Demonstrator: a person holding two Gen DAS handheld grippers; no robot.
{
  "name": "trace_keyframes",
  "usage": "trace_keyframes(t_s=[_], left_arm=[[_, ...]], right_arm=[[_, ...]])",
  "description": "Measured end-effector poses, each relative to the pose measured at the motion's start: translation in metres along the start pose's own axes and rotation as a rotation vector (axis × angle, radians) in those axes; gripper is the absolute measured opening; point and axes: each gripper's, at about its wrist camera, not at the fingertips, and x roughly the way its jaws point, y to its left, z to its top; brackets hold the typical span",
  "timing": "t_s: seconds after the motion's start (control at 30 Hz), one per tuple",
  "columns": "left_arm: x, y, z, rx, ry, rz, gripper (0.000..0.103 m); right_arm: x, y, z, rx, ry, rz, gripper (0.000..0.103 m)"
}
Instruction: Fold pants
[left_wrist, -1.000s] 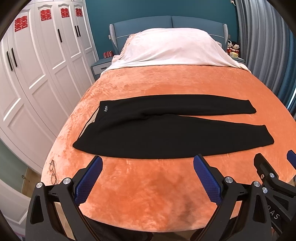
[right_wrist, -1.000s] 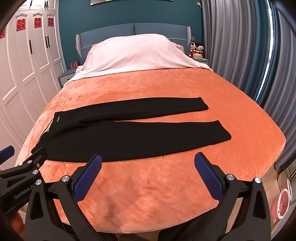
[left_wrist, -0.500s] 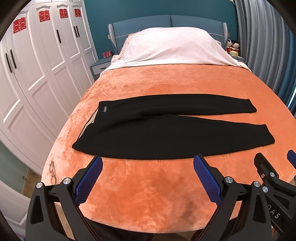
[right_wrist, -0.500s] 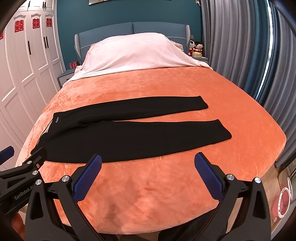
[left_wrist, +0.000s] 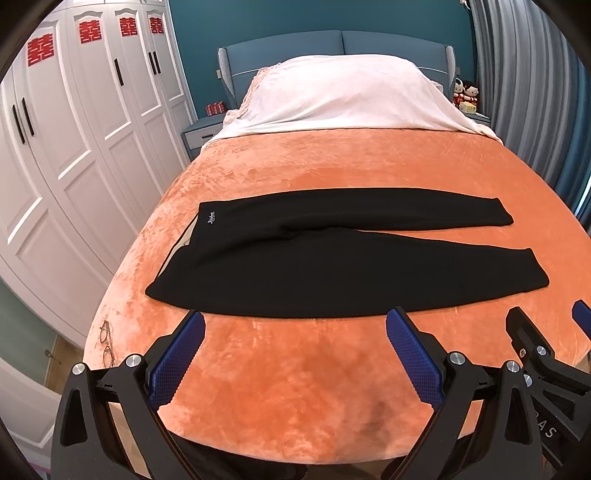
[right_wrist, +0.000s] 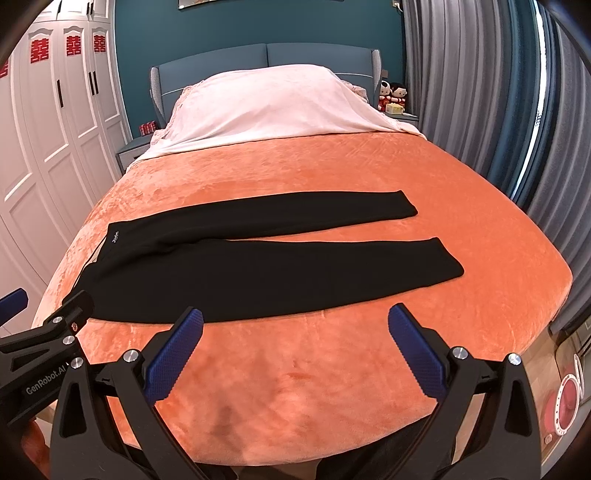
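Black pants (left_wrist: 314, 258) (right_wrist: 258, 266) lie flat across the orange bed cover (left_wrist: 332, 387) (right_wrist: 314, 387), waistband to the left, both legs stretched to the right and slightly apart. My left gripper (left_wrist: 295, 325) hovers open over the near part of the bed, short of the pants' near edge. My right gripper (right_wrist: 295, 321) is open too, level with the near leg. Nothing is between either pair of blue pads. The right gripper's finger (left_wrist: 532, 339) shows at the left wrist view's right edge, and the left gripper's finger (right_wrist: 74, 306) at the right wrist view's left edge.
A white cloth (left_wrist: 343, 96) covers the pillows at the head of the bed. White wardrobes (left_wrist: 74, 147) stand along the left, grey curtains (right_wrist: 498, 110) on the right. Glasses (left_wrist: 105, 343) lie on the bed's left edge. Bedside tables flank the blue headboard (right_wrist: 266, 55).
Both views have tilted down very slightly; the pants and the open grippers are otherwise as before.
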Motion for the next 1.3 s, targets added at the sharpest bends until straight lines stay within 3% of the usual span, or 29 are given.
trace_keyframes(t_s=[0.43, 0.8, 1.07, 1.3], left_arm=[[0.002, 0.001, 0.000, 0.001, 0.007, 0.000, 0.096], [0.027, 0.000, 0.005, -0.002, 0.050, -0.003, 0.097], [0.073, 0.008, 0.018, -0.024, 0.067, -0.019, 0.097], [0.131, 0.020, 0.043, -0.091, 0.095, -0.034, 0.097]], right_arm=[[0.003, 0.001, -0.002, 0.001, 0.007, 0.001, 0.098], [0.028, -0.004, 0.002, 0.013, 0.048, -0.003, 0.098], [0.099, -0.055, 0.017, 0.055, 0.108, 0.011, 0.098], [0.214, -0.149, 0.090, 0.069, 0.105, -0.026, 0.098]])
